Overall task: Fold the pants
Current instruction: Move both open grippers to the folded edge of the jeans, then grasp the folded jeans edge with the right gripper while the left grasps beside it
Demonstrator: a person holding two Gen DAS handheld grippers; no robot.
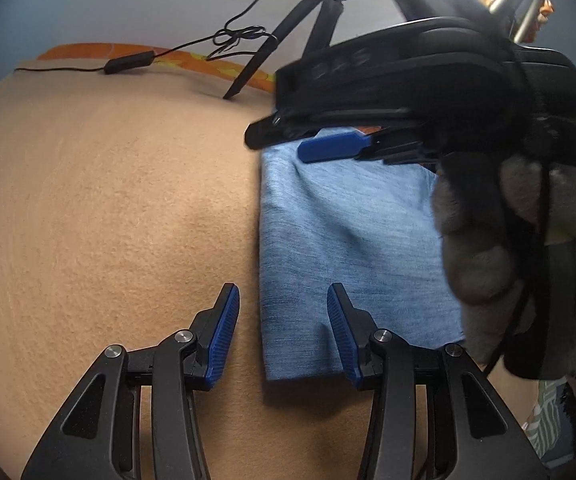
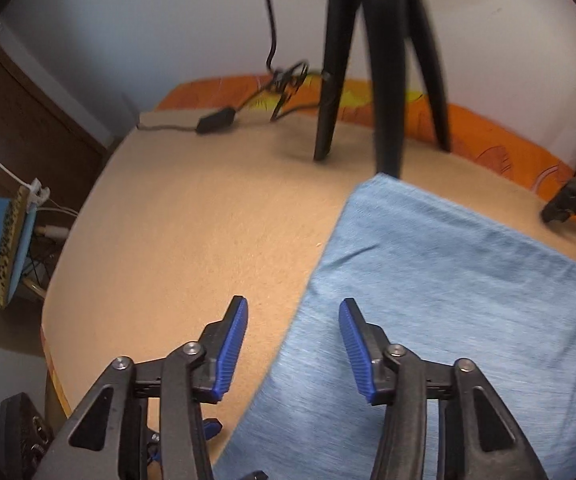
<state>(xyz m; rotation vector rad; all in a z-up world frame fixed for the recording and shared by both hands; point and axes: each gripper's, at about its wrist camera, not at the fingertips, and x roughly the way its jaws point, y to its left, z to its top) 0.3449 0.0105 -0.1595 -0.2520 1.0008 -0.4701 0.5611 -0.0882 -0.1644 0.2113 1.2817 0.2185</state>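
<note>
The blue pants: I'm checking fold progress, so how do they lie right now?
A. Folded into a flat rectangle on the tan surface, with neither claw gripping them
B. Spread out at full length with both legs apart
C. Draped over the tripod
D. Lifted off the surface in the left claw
A. The blue pants lie as a flat folded rectangle on the tan surface, and the left claw and right claw both stand open around their edge.

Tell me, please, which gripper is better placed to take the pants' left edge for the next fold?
Probably the left gripper: its open jaws straddle the near edge of the pants low over the blanket; the right gripper also straddles the edge, apparently higher.
</note>
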